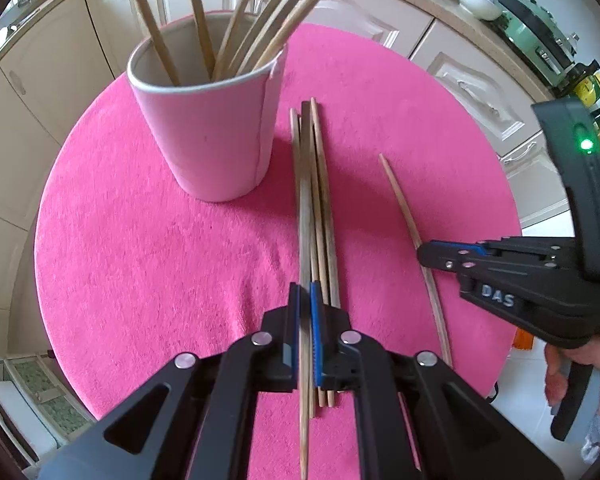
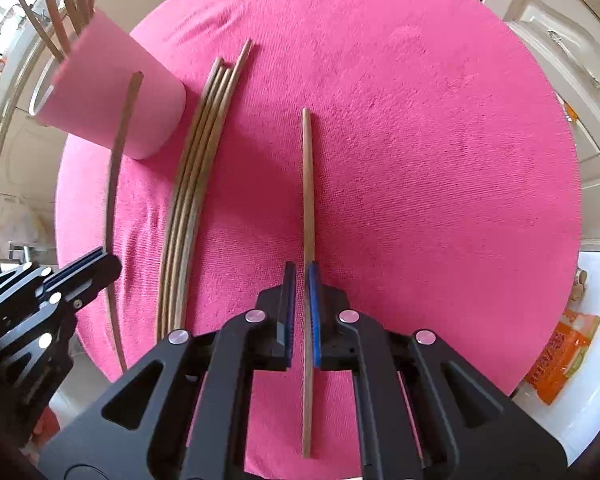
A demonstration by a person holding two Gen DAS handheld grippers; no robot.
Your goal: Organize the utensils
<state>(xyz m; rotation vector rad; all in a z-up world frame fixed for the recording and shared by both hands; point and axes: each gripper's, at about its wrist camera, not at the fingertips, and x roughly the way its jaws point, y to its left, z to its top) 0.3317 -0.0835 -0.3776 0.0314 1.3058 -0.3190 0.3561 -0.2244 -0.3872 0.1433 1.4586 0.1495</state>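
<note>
While you held both tools clenched, the left tool (image 1: 305,300) gripped one chopstick (image 1: 305,208) above the loose bundle (image 2: 192,184) right of the pink cup (image 1: 208,120); the right tool (image 2: 301,280) gripped another chopstick (image 2: 308,184). Light, stiff, slick wood; a near-end grip likely pivots.
</note>
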